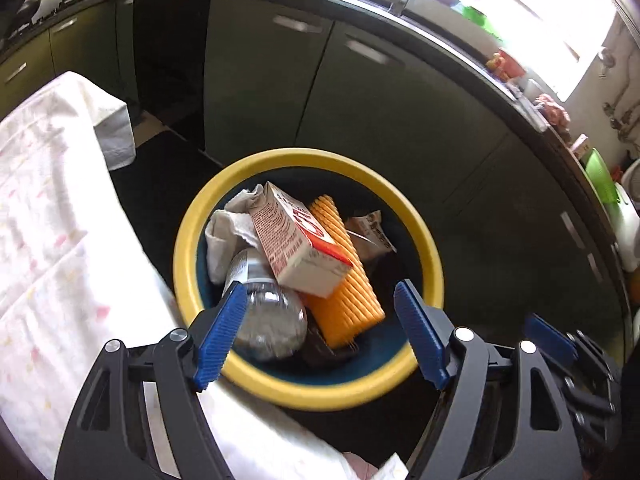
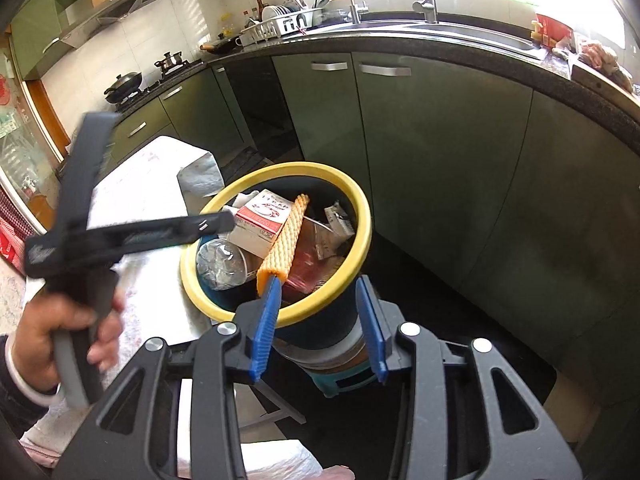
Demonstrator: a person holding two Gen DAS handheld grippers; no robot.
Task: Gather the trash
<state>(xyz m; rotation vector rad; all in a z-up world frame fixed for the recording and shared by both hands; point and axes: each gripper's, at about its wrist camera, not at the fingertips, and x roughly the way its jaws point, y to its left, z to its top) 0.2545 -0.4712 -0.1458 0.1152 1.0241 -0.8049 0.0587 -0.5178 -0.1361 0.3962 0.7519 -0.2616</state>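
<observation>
A dark bin with a yellow rim [image 1: 428,248] [image 2: 362,216] stands beside the table. It holds a red-and-white carton [image 1: 298,242] [image 2: 260,220], an orange ribbed foam sleeve [image 1: 344,280] [image 2: 286,236], a clear plastic bottle [image 1: 264,316] [image 2: 220,260], crumpled white paper [image 1: 228,232] and a wrapper [image 1: 370,232] [image 2: 336,220]. My left gripper [image 1: 320,332] is open and empty just above the bin's near rim. My right gripper [image 2: 318,324] is open and empty, lower, in front of the bin. The left gripper's handle [image 2: 80,216] shows in the right wrist view, held by a hand.
A table with a white patterned cloth [image 1: 52,240] [image 2: 148,192] lies left of the bin. Green kitchen cabinets [image 1: 360,112] [image 2: 440,140] and a dark counter with a sink [image 2: 440,28] stand behind. The bin rests on a small stool [image 2: 344,380].
</observation>
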